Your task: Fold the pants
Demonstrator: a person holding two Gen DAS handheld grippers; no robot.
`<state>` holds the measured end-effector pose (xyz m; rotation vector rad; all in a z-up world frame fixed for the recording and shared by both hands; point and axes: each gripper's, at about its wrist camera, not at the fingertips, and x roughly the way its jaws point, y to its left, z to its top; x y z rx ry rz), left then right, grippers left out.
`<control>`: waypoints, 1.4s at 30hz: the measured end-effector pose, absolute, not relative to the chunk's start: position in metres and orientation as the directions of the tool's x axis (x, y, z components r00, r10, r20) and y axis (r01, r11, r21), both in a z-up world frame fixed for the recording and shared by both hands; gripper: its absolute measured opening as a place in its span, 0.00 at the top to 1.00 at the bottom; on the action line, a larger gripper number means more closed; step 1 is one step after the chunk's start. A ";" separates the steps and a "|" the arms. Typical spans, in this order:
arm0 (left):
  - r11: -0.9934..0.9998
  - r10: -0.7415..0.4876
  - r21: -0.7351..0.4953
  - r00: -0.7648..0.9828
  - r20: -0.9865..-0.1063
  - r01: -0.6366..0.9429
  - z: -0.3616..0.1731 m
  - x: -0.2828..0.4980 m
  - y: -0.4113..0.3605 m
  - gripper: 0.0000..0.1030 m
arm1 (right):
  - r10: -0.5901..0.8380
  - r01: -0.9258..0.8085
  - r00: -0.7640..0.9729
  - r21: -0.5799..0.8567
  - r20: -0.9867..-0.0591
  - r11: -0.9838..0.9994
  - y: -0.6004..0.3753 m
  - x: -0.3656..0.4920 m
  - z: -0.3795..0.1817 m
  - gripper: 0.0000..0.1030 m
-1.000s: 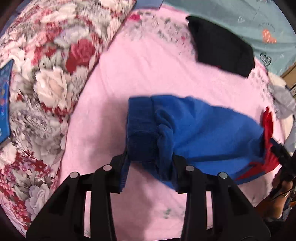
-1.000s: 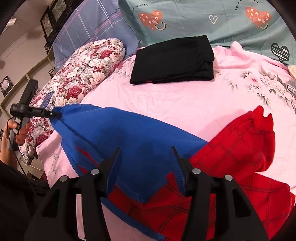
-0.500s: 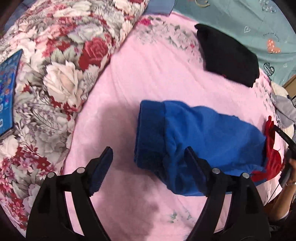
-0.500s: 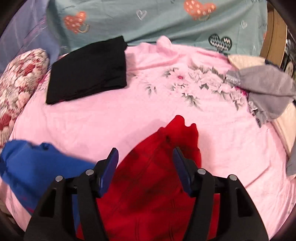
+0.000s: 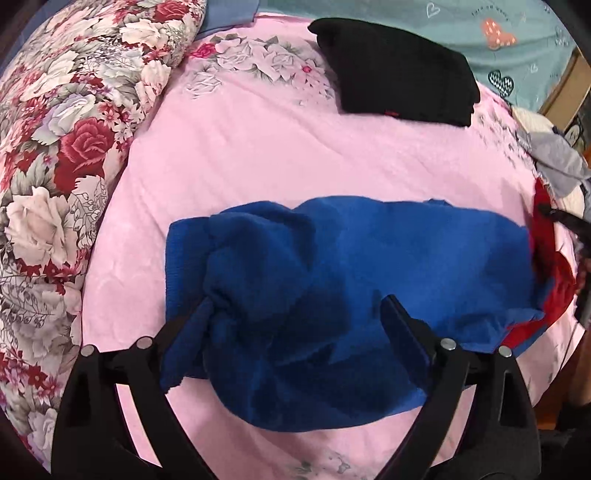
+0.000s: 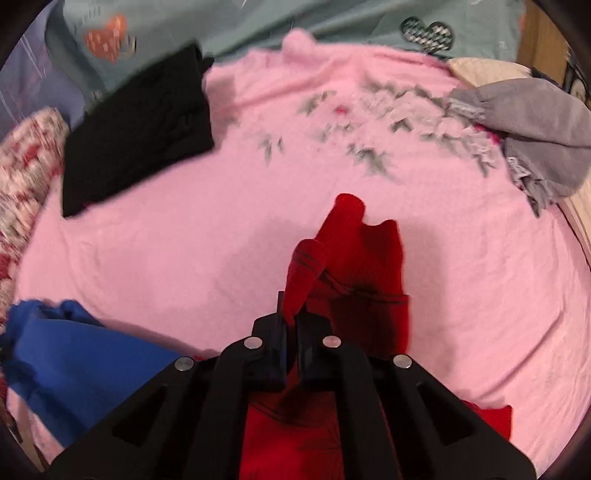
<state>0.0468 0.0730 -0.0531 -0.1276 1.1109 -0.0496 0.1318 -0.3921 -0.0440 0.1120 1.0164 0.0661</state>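
The pants are blue on one side and red on the other and lie on a pink blanket. In the left wrist view the blue part is bunched between the fingers of my open left gripper, which holds nothing. In the right wrist view my right gripper is shut on the red leg end, pinching a fold of it. The blue part shows at the lower left there.
A folded black garment lies at the far side of the pink blanket. A floral pillow borders the left. A grey garment lies at the right edge. A teal sheet with hearts lies behind.
My left gripper let go of the blue waistband, opened, then came down over the blue cloth. My right gripper swung to the red leg end and shut on it.
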 end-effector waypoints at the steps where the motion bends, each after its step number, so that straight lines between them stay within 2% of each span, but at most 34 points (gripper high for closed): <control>1: 0.991 -0.106 -0.129 0.441 -0.891 -0.022 -0.056 0.046 0.076 0.09 | 0.164 -0.006 0.568 0.195 -0.807 0.981 -0.404 0.118 -0.028 0.97; 4: 0.992 -0.103 -0.126 0.433 -0.895 -0.025 -0.062 0.042 0.084 0.09 | 0.313 -0.053 0.668 0.376 -0.675 0.925 -0.437 0.061 0.020 0.97; 7: 0.997 -0.045 -0.066 0.421 -0.906 -0.035 -0.067 0.042 0.087 0.09 | 0.376 -0.053 0.710 0.487 -0.595 0.872 -0.470 0.004 0.036 0.97; 10: 0.995 -0.045 -0.075 0.386 -0.922 -0.065 -0.073 0.045 0.098 0.09 | 0.368 0.033 0.681 0.528 -0.633 0.848 -0.494 -0.023 0.010 0.97; 13: 0.987 -0.085 -0.128 0.356 -0.931 -0.100 -0.077 0.045 0.106 0.09 | 0.283 0.212 0.561 0.465 -0.778 0.860 -0.510 -0.024 -0.048 0.95; 15: 0.987 -0.077 -0.124 0.373 -0.925 -0.105 -0.071 0.039 0.106 0.09 | 0.305 0.219 0.551 0.488 -0.777 0.845 -0.510 -0.025 -0.061 0.91; 18: 0.993 -0.036 -0.078 0.402 -0.915 -0.089 -0.061 0.030 0.101 0.09 | 0.248 0.184 0.589 0.427 -0.769 0.885 -0.499 -0.026 -0.037 0.82; 20: 0.995 -0.022 -0.061 0.435 -0.900 -0.076 -0.050 0.024 0.097 0.09 | 0.193 0.159 0.636 0.371 -0.747 0.915 -0.494 -0.026 -0.015 0.81; 23: 0.995 -0.032 -0.072 0.471 -0.882 -0.067 -0.036 0.020 0.091 0.09 | 0.135 0.167 0.652 0.314 -0.746 0.935 -0.492 -0.013 -0.007 0.66; 26: 0.997 -0.054 -0.078 0.508 -0.860 -0.028 -0.024 0.020 0.078 0.09 | 0.106 0.186 0.633 0.284 -0.767 0.941 -0.491 0.004 -0.020 0.66; 27: 0.996 -0.064 -0.083 0.517 -0.853 -0.013 -0.021 0.021 0.073 0.09 | 0.099 0.181 0.629 0.269 -0.771 0.946 -0.491 0.005 -0.025 0.71; 28: 0.996 -0.071 -0.087 0.518 -0.852 -0.005 -0.020 0.023 0.069 0.09 | 0.055 0.194 0.610 0.217 -0.790 0.957 -0.491 0.009 -0.031 0.76; 29: 0.996 -0.074 -0.086 0.514 -0.854 0.001 -0.021 0.025 0.065 0.09 | -0.026 0.236 0.576 0.136 -0.817 0.962 -0.492 0.013 -0.037 0.77; 30: 0.997 -0.071 -0.079 0.510 -0.857 0.006 -0.021 0.026 0.060 0.09 | -0.096 0.266 0.560 0.068 -0.823 0.962 -0.494 0.014 -0.041 0.74; 31: 0.998 -0.063 -0.063 0.510 -0.858 0.017 -0.021 0.026 0.055 0.09 | -0.103 0.271 0.563 0.065 -0.820 0.960 -0.497 0.012 -0.043 0.74; 32: 0.999 -0.050 -0.042 0.515 -0.856 0.028 -0.020 0.025 0.052 0.09 | -0.103 0.284 0.562 0.075 -0.821 0.956 -0.499 0.010 -0.042 0.70; 33: 0.999 -0.043 -0.030 0.519 -0.854 0.033 -0.019 0.024 0.050 0.09 | -0.127 0.316 0.565 0.071 -0.815 0.946 -0.500 0.007 -0.038 0.60; 35: 0.999 -0.043 -0.023 0.523 -0.851 0.044 -0.015 0.021 0.050 0.09 | -0.198 0.335 0.612 0.025 -0.766 0.942 -0.497 -0.004 -0.019 0.47; 37: 1.000 -0.019 -0.005 0.526 -0.850 0.029 -0.010 0.019 0.056 0.09 | -0.248 0.316 0.676 -0.031 -0.694 0.948 -0.484 -0.013 0.005 0.45; 39: 1.000 0.002 0.002 0.544 -0.839 -0.001 -0.004 0.015 0.063 0.09 | -0.219 0.275 0.743 -0.009 -0.632 0.961 -0.473 -0.021 0.025 0.45; 42: 0.999 0.003 -0.016 0.570 -0.822 -0.029 0.006 0.009 0.072 0.09 | 0.079 0.029 0.766 0.157 -0.638 0.987 -0.442 -0.016 0.035 0.45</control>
